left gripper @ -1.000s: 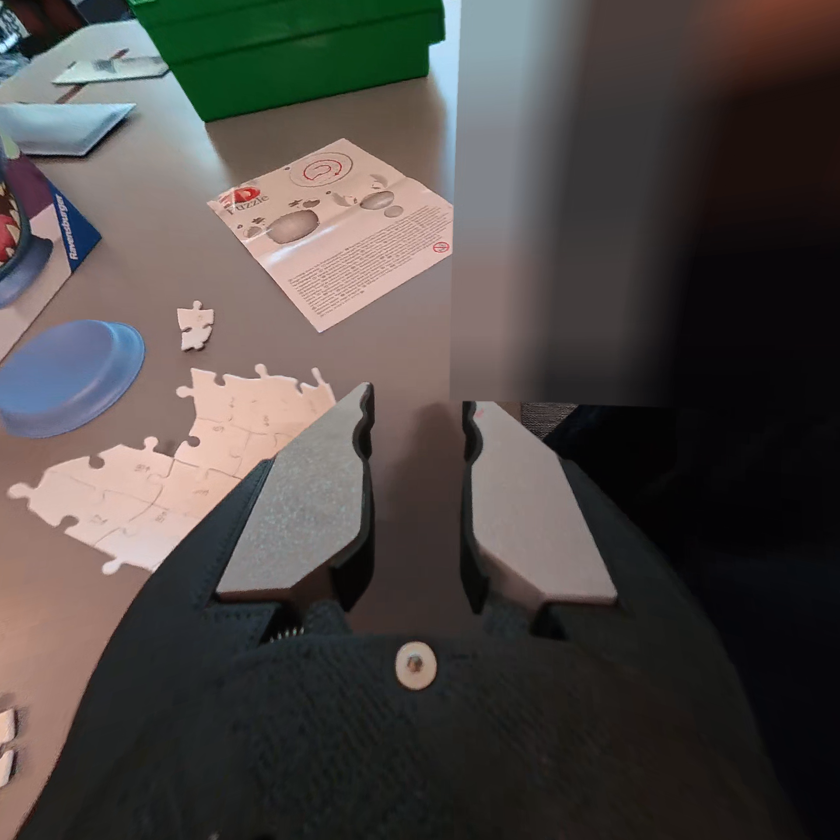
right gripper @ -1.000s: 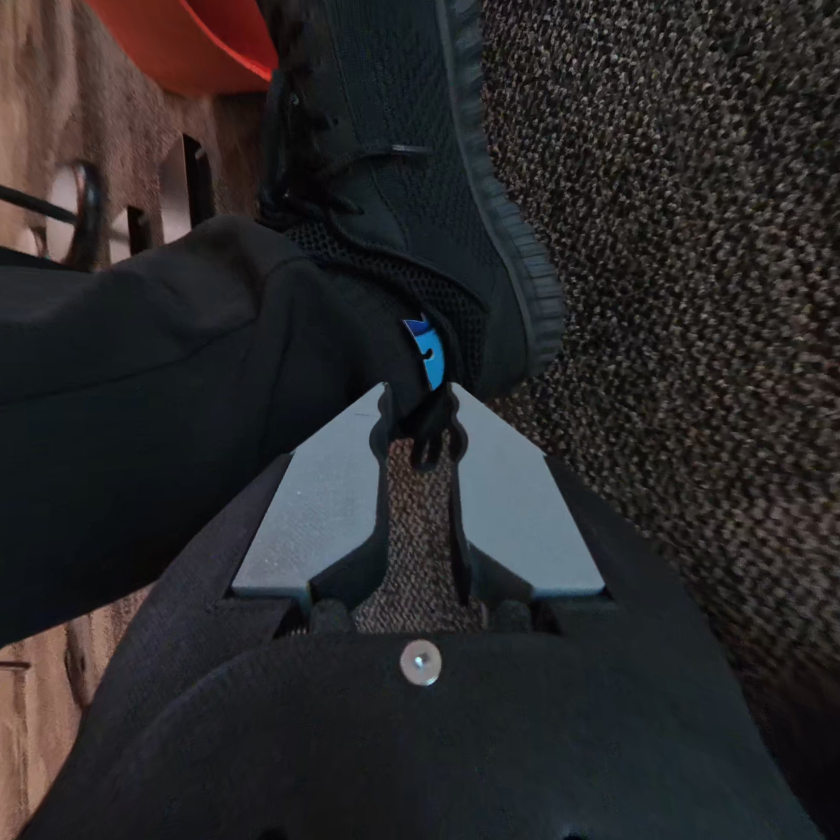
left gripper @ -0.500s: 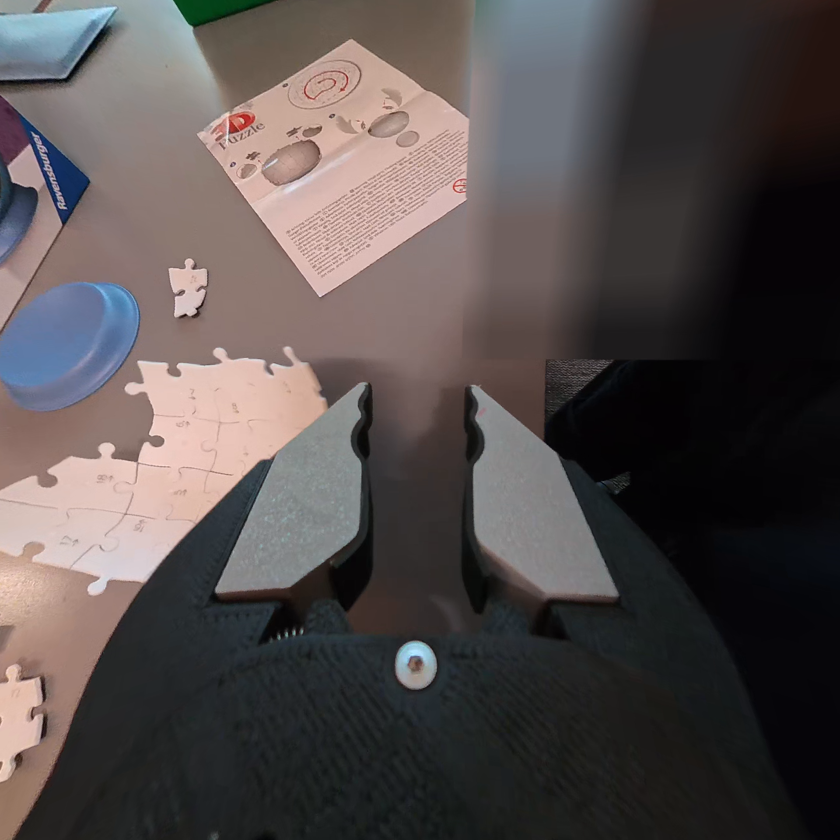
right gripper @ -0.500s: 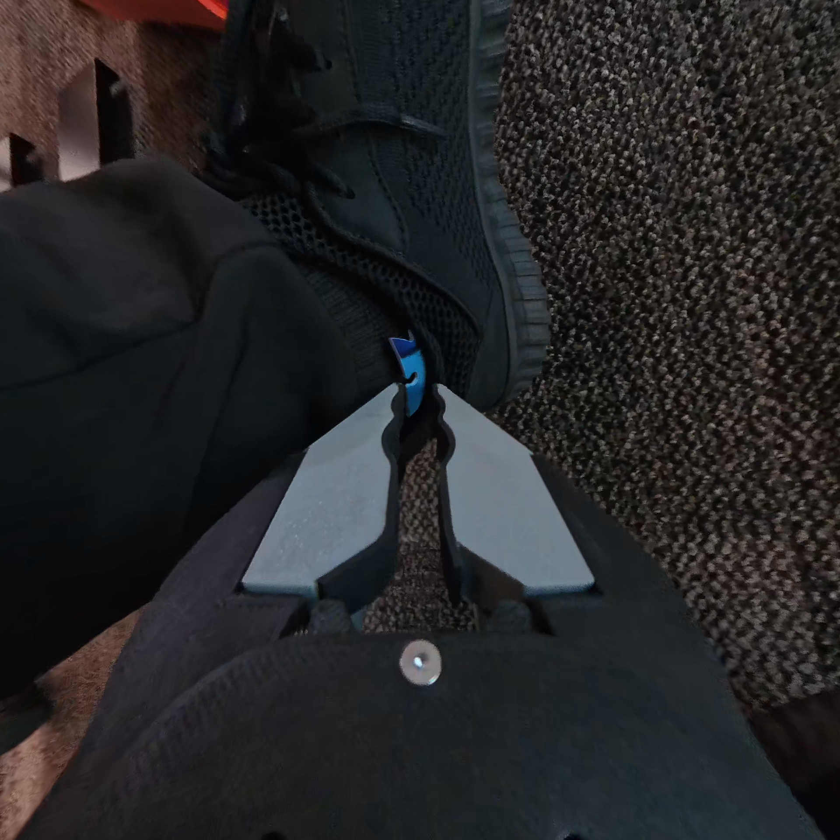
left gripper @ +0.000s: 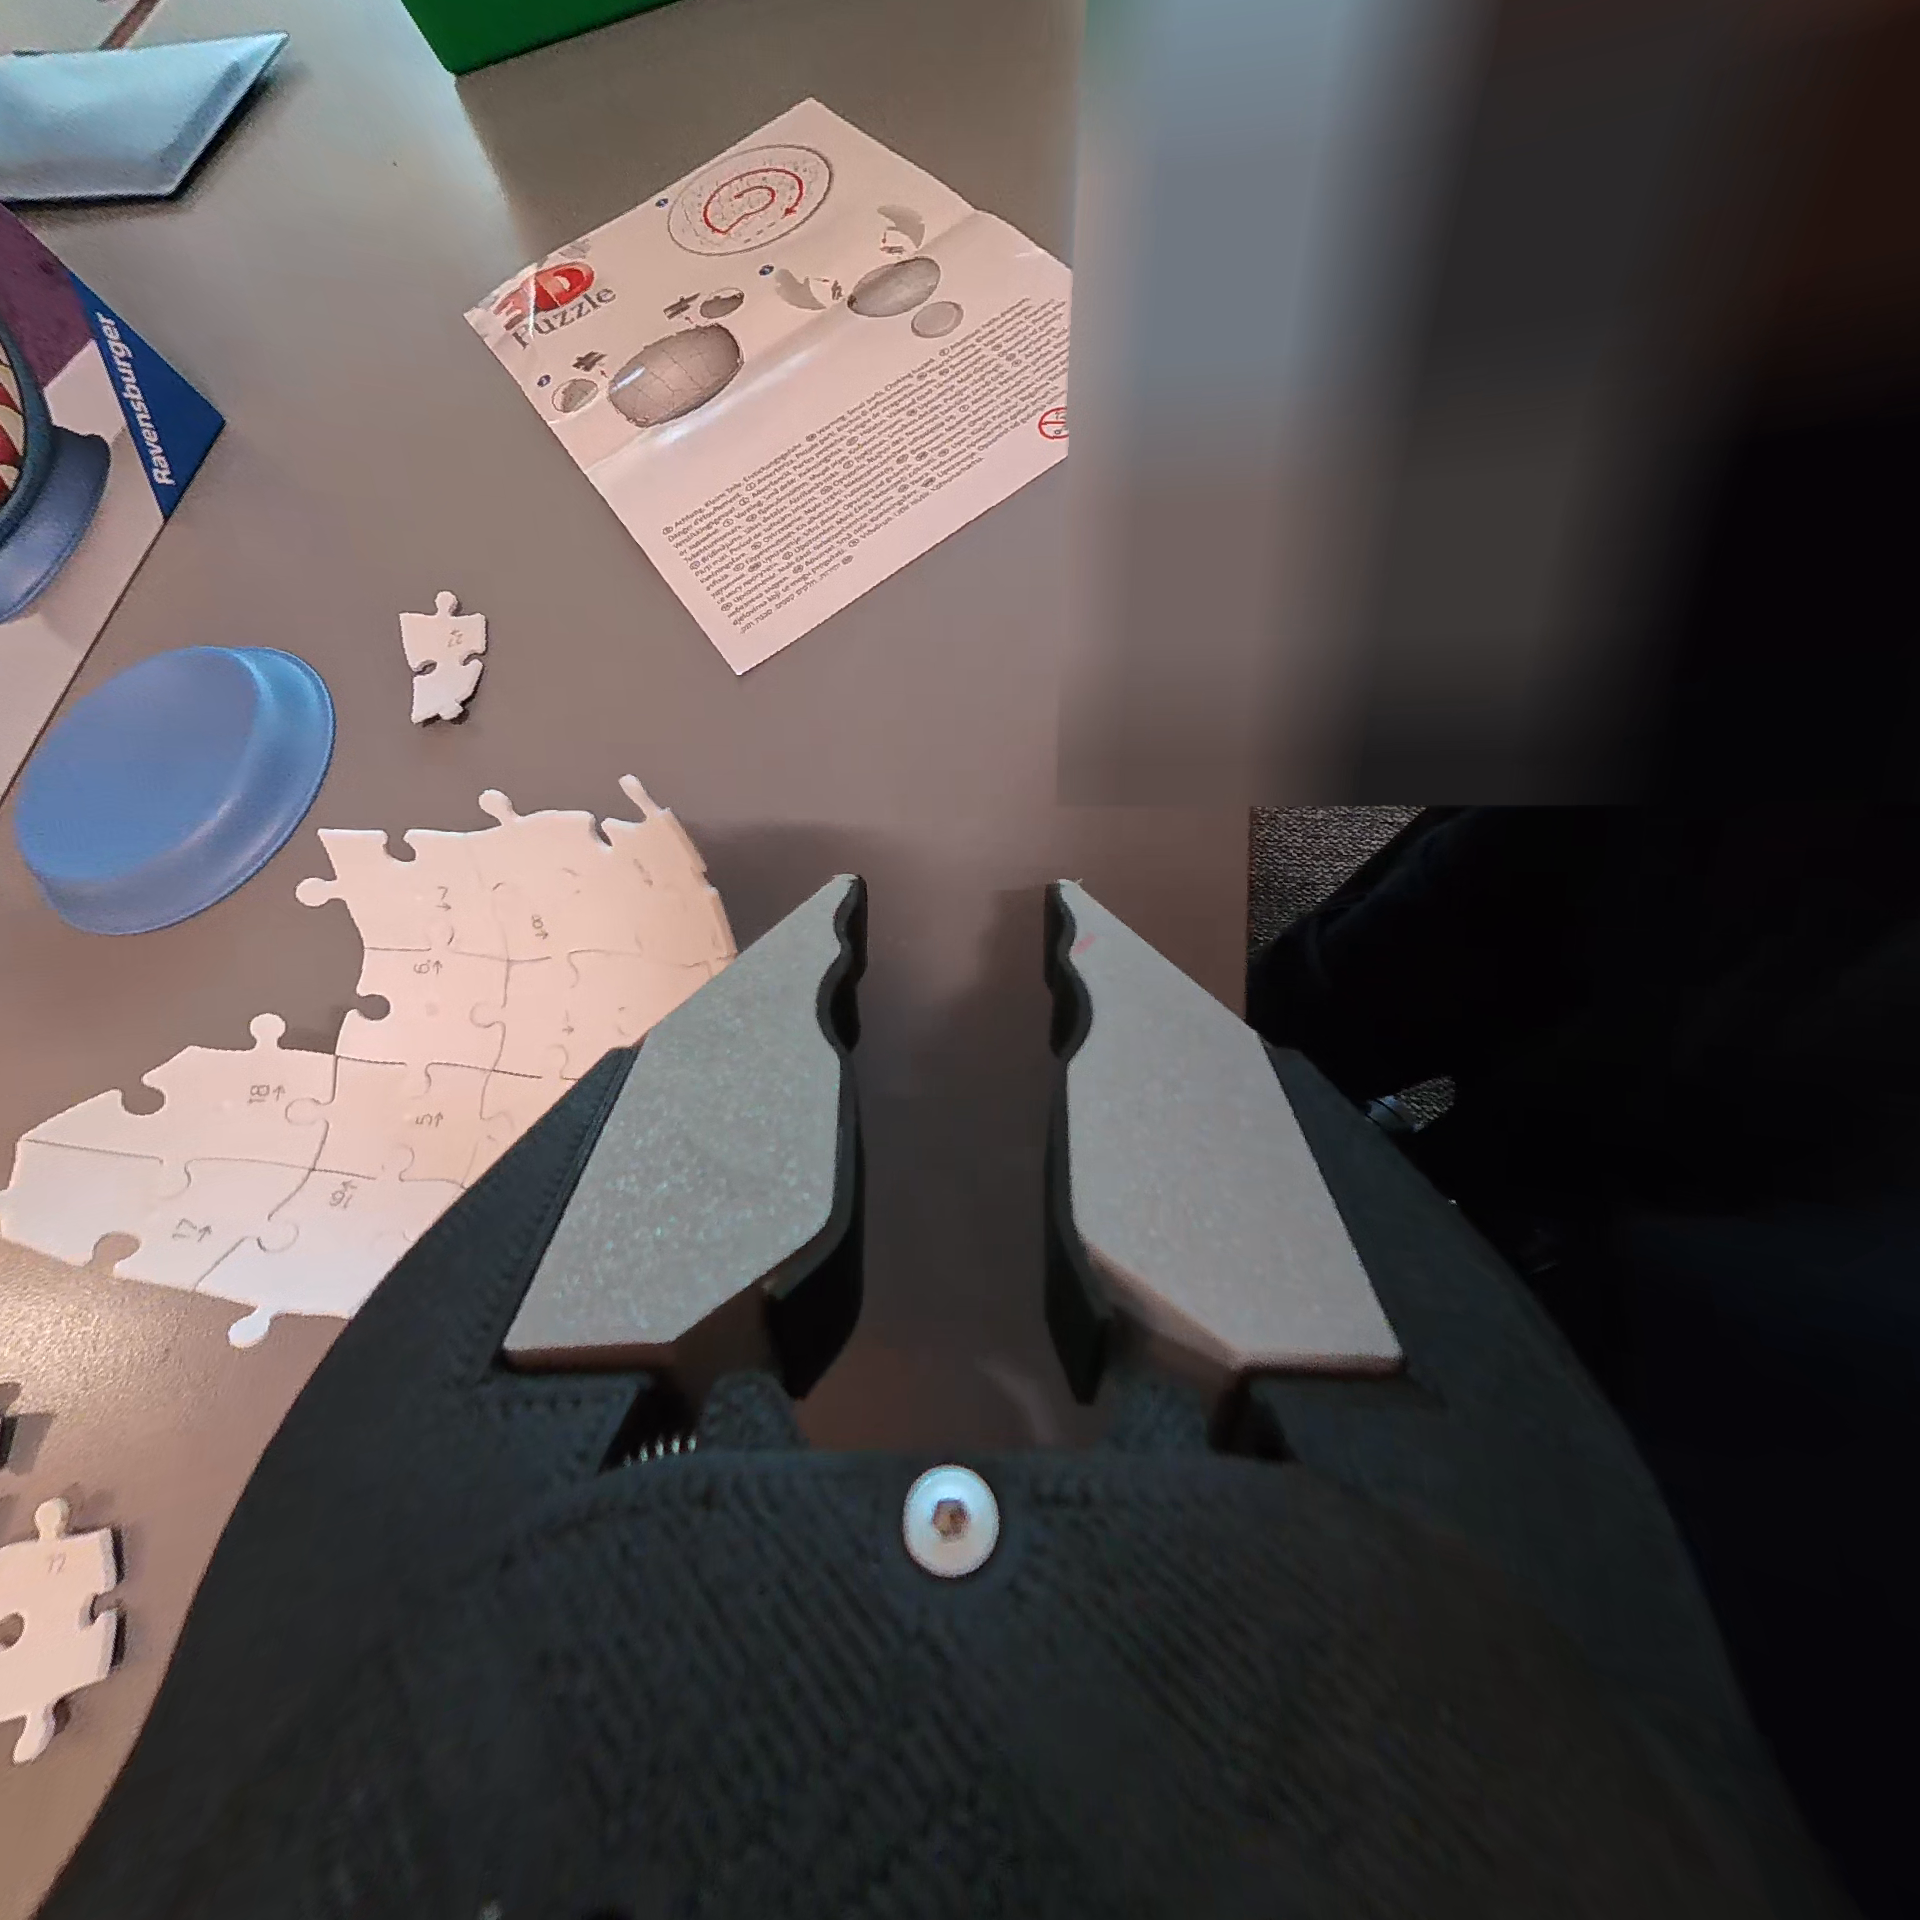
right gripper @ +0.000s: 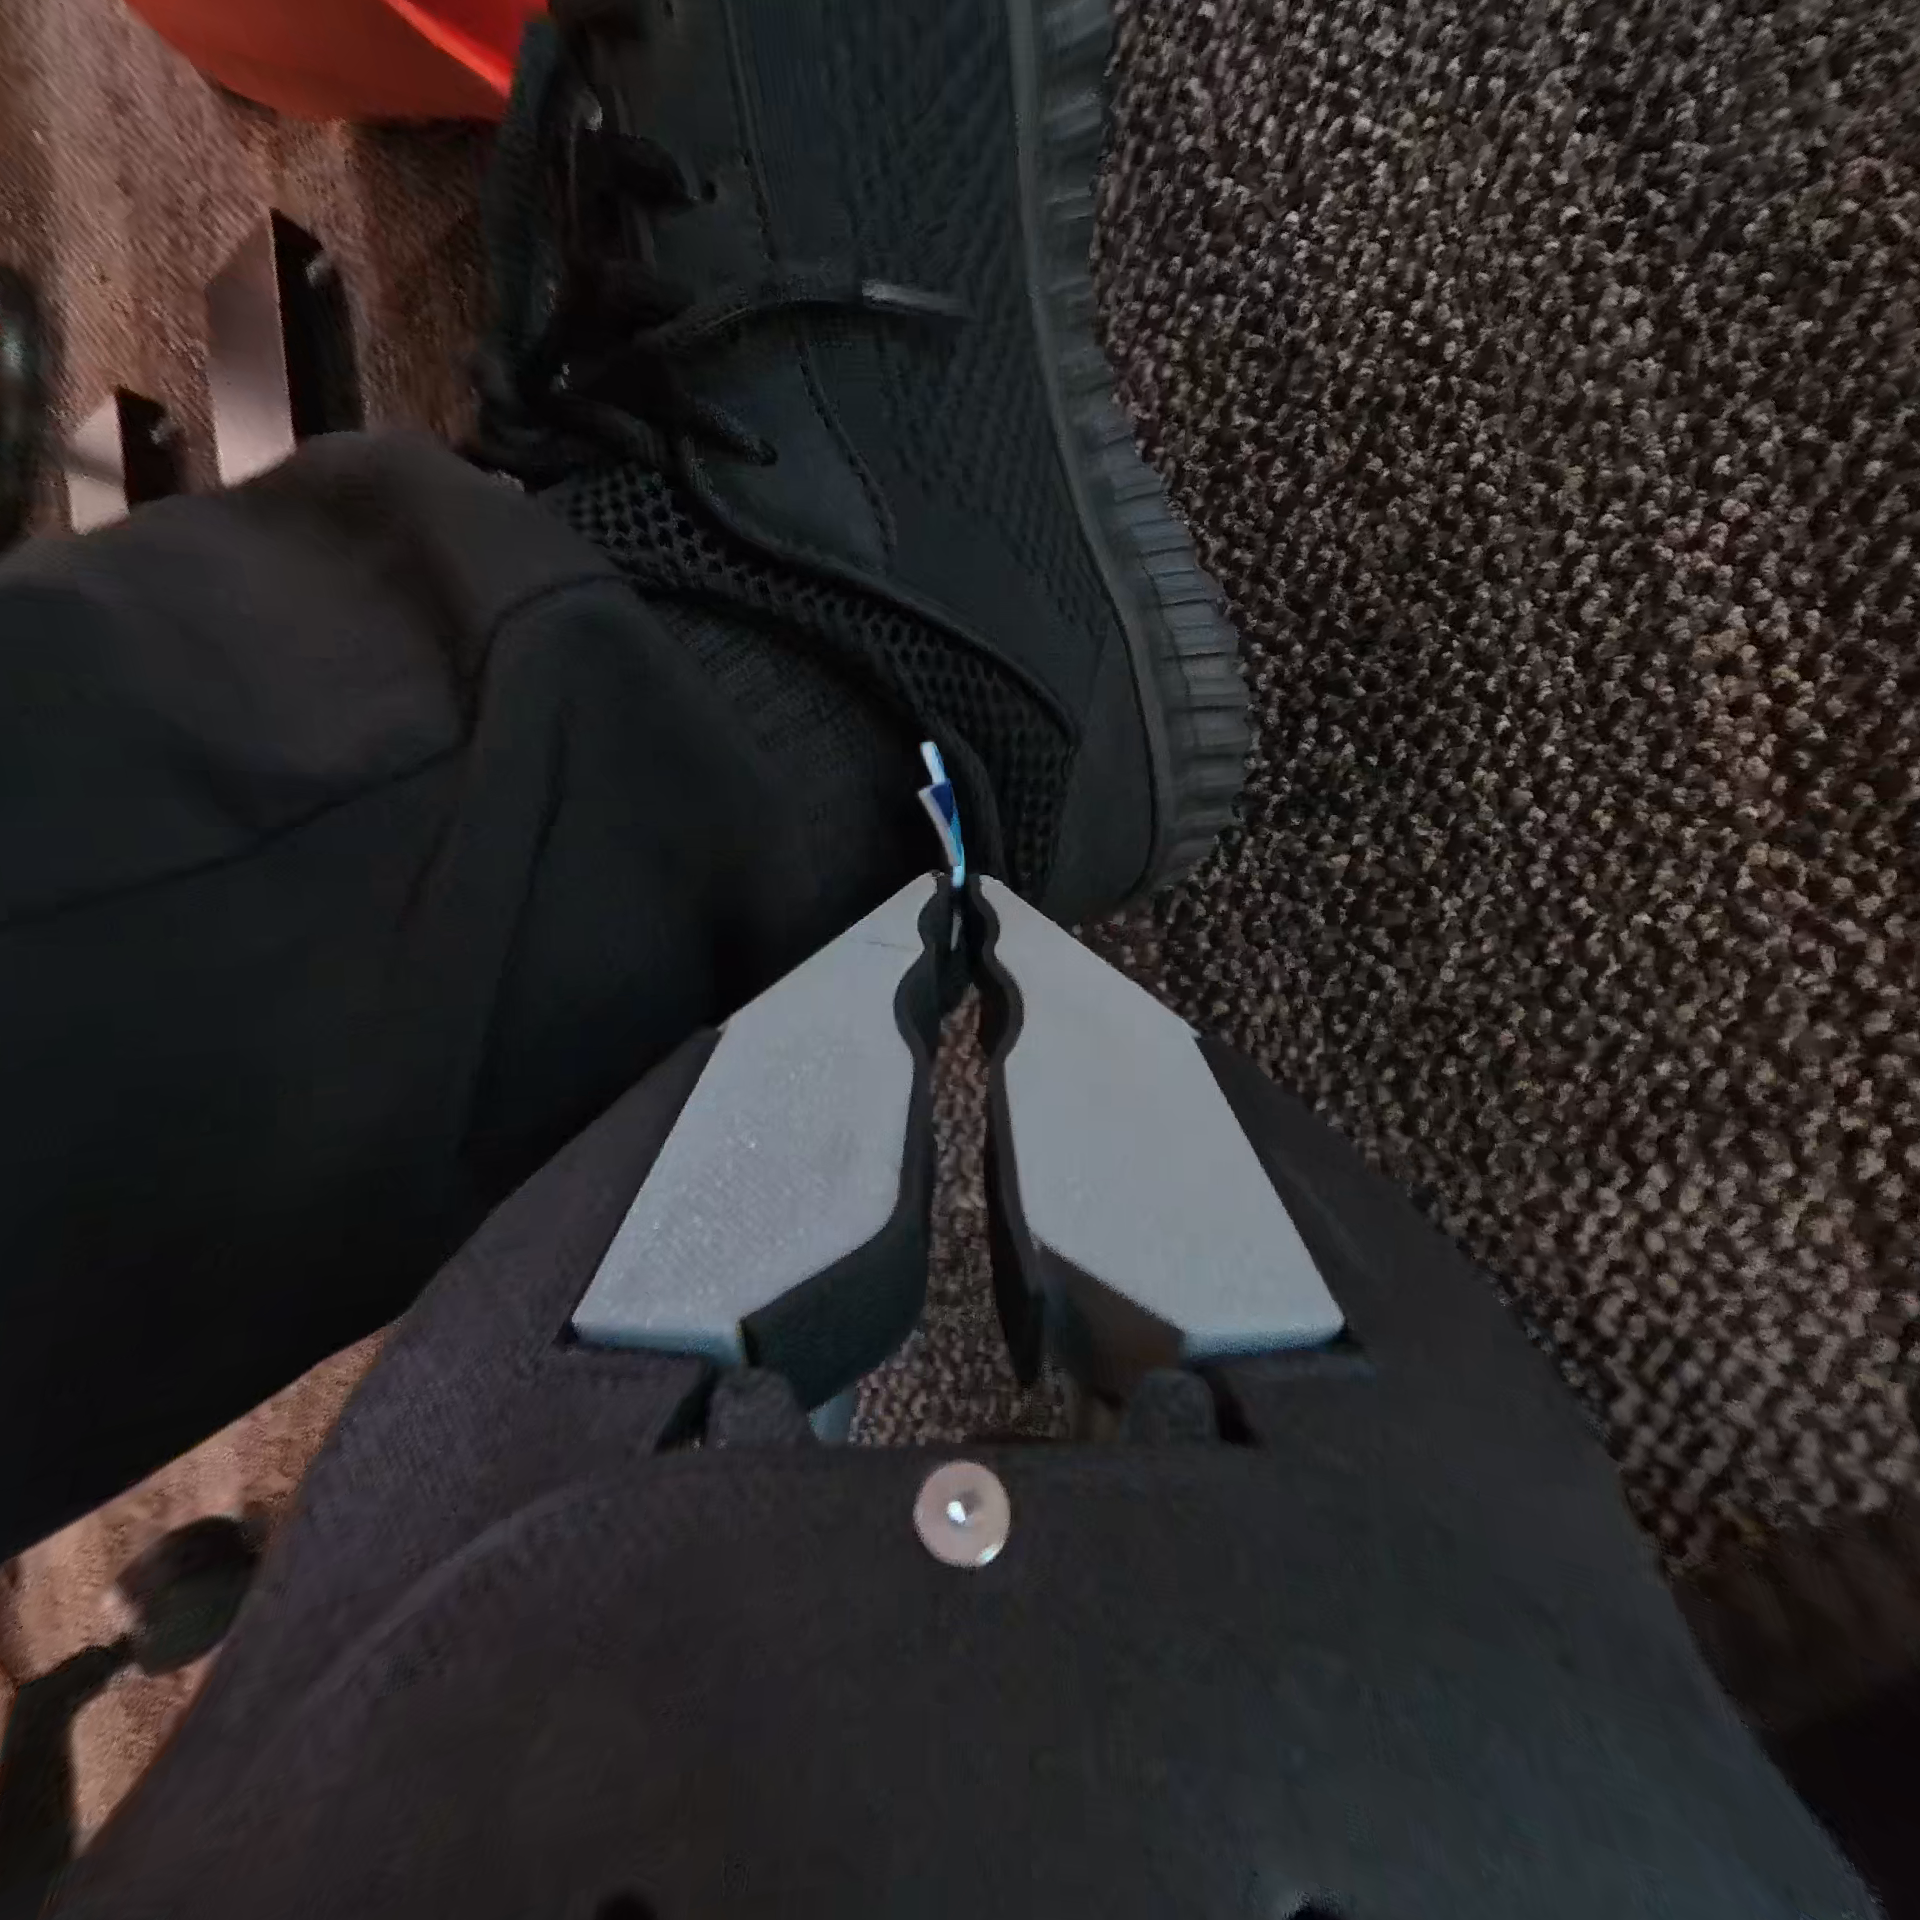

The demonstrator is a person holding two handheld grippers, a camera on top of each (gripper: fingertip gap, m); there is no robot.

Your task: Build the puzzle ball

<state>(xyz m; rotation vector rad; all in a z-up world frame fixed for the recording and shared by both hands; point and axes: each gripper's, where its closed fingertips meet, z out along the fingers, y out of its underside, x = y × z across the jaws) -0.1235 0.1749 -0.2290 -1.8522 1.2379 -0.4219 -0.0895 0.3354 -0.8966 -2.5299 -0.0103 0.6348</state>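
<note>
In the left wrist view, a joined sheet of white puzzle pieces [left gripper: 416, 1049] lies face down on the grey table [left gripper: 894, 727], just left of my left gripper [left gripper: 951, 914], which is open and empty above the table near its right edge. A single white piece [left gripper: 445, 659] lies behind the sheet, and another [left gripper: 52, 1621] at the lower left. A blue round stand [left gripper: 171, 774] sits to the left. In the right wrist view, my right gripper [right gripper: 961, 883] is shut on a small blue puzzle piece [right gripper: 943, 805], held edge-on above the carpet beside a person's black shoe [right gripper: 935, 416].
A folded instruction sheet [left gripper: 800, 384] lies at the back of the table. The puzzle box [left gripper: 73, 436] is at the far left, a green bin [left gripper: 540, 26] at the back. A dark trouser leg [right gripper: 312, 831] and speckled carpet [right gripper: 1507, 623] fill the right wrist view. My right fingertips sit around 70 centimeters from my left ones.
My right gripper has closed tighter on the blue piece, which has turned edge-on. My left gripper has shifted so the white sheet and loose pieces sit nearer and larger.
</note>
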